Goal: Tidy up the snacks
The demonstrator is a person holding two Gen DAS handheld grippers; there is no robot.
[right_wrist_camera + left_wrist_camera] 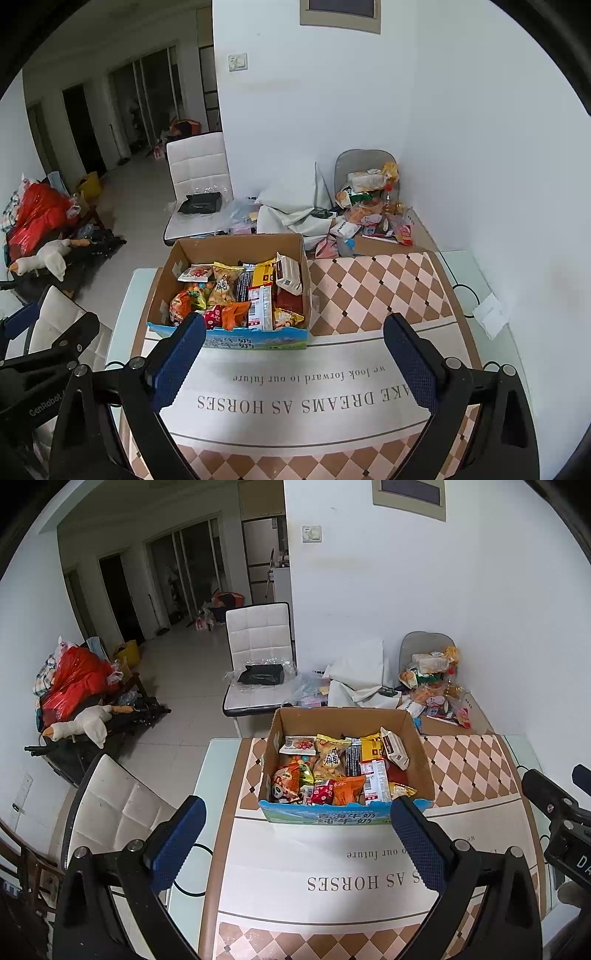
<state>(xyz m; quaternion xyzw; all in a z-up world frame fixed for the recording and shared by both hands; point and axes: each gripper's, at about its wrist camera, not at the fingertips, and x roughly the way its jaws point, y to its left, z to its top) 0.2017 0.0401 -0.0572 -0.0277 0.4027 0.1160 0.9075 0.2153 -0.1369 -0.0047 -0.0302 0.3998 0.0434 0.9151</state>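
L gripper [297,829]: blue textured pads spread wide, empty
R gripper [295,345]: spread wide, empty
Box [288,720]: cardboard, rectangular, on checkered tablecloth [472,768]
Snacks [332,771]: crinkly packets inside box

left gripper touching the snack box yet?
Apart. The right wrist view shows the left gripper off to the box's left, with bare table between it and the cardboard snack box.

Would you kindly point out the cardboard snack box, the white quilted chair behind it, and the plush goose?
cardboard snack box [421,764]: left wrist view, on its bare right wall.
white quilted chair [258,635]: left wrist view, middle of the backrest.
plush goose [48,256]: right wrist view, on its white body.
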